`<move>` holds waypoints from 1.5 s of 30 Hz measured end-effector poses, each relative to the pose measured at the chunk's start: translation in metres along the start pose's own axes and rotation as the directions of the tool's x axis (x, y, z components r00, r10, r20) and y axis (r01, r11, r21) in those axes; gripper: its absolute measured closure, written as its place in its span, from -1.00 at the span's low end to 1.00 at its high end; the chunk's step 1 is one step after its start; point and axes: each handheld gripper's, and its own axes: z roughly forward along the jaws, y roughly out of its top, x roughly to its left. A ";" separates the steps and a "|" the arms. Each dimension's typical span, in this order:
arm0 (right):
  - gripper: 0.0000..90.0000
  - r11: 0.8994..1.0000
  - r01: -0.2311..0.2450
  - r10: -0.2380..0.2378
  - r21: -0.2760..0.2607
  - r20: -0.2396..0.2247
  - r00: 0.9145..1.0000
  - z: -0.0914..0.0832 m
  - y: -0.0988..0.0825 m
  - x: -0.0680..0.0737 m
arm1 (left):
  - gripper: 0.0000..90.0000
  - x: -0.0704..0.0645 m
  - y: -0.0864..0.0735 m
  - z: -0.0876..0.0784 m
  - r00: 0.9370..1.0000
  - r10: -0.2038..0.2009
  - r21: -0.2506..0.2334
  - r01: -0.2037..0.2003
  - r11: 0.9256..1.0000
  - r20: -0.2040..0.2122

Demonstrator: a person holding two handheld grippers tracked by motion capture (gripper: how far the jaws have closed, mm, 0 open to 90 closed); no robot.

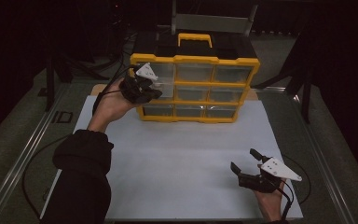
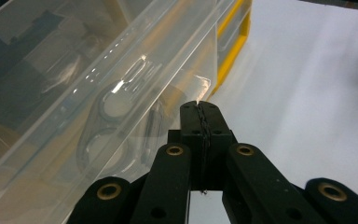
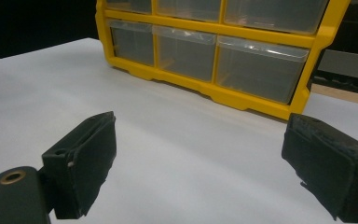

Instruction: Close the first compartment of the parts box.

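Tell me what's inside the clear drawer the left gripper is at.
Through the clear drawer wall, the left gripper view shows a faint rounded, see-through shape; glare blurs what it is. The left gripper, shut, pinches the drawer's front lip. The rest of the interior is unclear.

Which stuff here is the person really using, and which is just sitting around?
In use:
- left gripper, shut by a clear drawer
- yellow drawer cabinet

Just sitting:
- right gripper, open, empty
- white table sheet
- other drawers
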 end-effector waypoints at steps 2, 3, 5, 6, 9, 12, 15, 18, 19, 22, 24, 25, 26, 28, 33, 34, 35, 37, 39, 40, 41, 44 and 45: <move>-0.78 1.000 0.001 -0.001 0.002 0.000 1.000 0.000 0.000 0.000 | 1.00 0.001 0.000 0.000 1.000 -0.004 -0.003 0.004 1.000 -0.002; -0.78 1.000 0.001 -0.001 0.002 0.000 1.000 0.000 0.000 0.000 | 1.00 0.001 0.000 0.001 1.000 -0.007 -0.005 0.007 1.000 -0.002; -0.78 1.000 0.002 -0.002 0.002 0.000 1.000 0.000 0.000 0.000 | 1.00 0.002 0.001 0.001 1.000 -0.007 -0.003 0.007 1.000 -0.004; -0.78 1.000 0.002 -0.002 0.003 0.001 1.000 0.000 0.000 0.000 | 1.00 0.003 0.001 0.002 1.000 -0.006 0.000 0.006 1.000 -0.004; -0.78 1.000 0.002 -0.002 0.003 0.005 1.000 0.000 0.000 0.000 | 1.00 0.003 0.001 0.002 1.000 -0.010 -0.003 0.010 1.000 -0.003; -0.78 1.000 0.001 -0.001 0.002 0.000 1.000 0.000 0.000 0.000 | 1.00 0.004 0.002 0.003 1.000 -0.014 -0.004 0.014 1.000 -0.004; -0.78 1.000 -0.001 0.001 0.001 0.005 1.000 0.000 0.000 0.000 | 1.00 0.006 0.002 0.003 1.000 -0.019 -0.008 0.019 1.000 -0.001; -0.78 1.000 0.000 0.000 0.001 0.005 1.000 0.000 0.000 0.000 | 1.00 0.006 0.002 0.004 1.000 -0.021 -0.010 0.021 1.000 -0.002; -0.78 1.000 0.001 -0.001 0.002 0.002 1.000 0.001 0.000 0.000 | 1.00 0.007 0.002 0.004 1.000 -0.020 -0.006 0.020 1.000 -0.001; -0.78 1.000 0.002 -0.002 0.001 0.003 1.000 0.001 0.000 0.000 | 1.00 0.007 0.003 0.004 1.000 -0.017 -0.004 0.017 1.000 -0.002; -0.78 1.000 0.000 0.000 0.000 0.006 1.000 0.001 0.000 0.000 | 1.00 0.008 0.003 0.004 1.000 -0.016 -0.002 0.016 1.000 0.000; -0.78 1.000 -0.002 0.002 0.001 0.006 1.000 0.000 0.000 0.000 | 1.00 0.009 0.003 0.005 1.000 -0.015 0.000 0.015 1.000 -0.001; -0.78 1.000 -0.002 0.002 0.001 0.007 1.000 0.001 0.000 0.000 | 1.00 0.009 0.003 0.005 1.000 -0.015 0.000 0.015 1.000 -0.001; -0.78 1.000 -0.003 0.003 0.002 0.006 1.000 0.001 0.000 0.000 | 1.00 0.010 0.003 0.005 1.000 -0.018 0.001 0.018 1.000 0.000; -0.78 1.000 -0.001 0.001 0.006 0.000 1.000 0.001 0.000 0.000 | 1.00 0.011 0.004 0.006 1.000 -0.020 0.000 0.020 1.000 0.000; -0.78 1.000 -0.002 0.002 0.004 0.000 1.000 0.001 -0.001 0.000 | 1.00 0.012 0.004 0.006 1.000 -0.021 0.000 0.021 1.000 -0.001; -0.78 1.000 -0.002 0.002 0.004 0.000 1.000 0.001 -0.001 0.000 | 1.00 0.012 0.004 0.007 1.000 -0.021 0.001 0.021 1.000 -0.001; -0.78 1.000 0.001 -0.001 0.007 -0.001 1.000 0.001 -0.001 0.000 | 1.00 0.013 0.004 0.007 1.000 -0.025 -0.001 0.025 1.000 -0.001; -0.78 1.000 0.001 -0.001 0.006 -0.002 1.000 0.001 -0.001 0.000 | 1.00 0.014 0.004 0.007 0.999 -0.034 -0.006 0.034 0.999 0.000; -0.78 1.000 -0.001 0.001 0.005 0.000 1.000 0.001 -0.001 0.000 | 1.00 0.014 0.004 0.007 0.999 -0.036 -0.007 0.036 0.999 0.002; -0.78 1.000 -0.001 0.001 0.006 0.002 1.000 0.001 -0.001 0.000 | 1.00 0.015 0.004 0.007 0.999 -0.038 -0.008 0.038 0.999 0.001; -0.78 1.000 -0.002 0.002 0.003 0.007 1.000 0.001 -0.001 0.000 | 1.00 0.016 0.004 0.008 0.999 -0.042 -0.011 0.042 0.999 0.005; -0.78 1.000 0.000 0.000 0.006 0.002 1.000 0.001 -0.001 0.000 | 1.00 0.017 0.004 0.008 0.999 -0.045 -0.011 0.045 0.999 0.005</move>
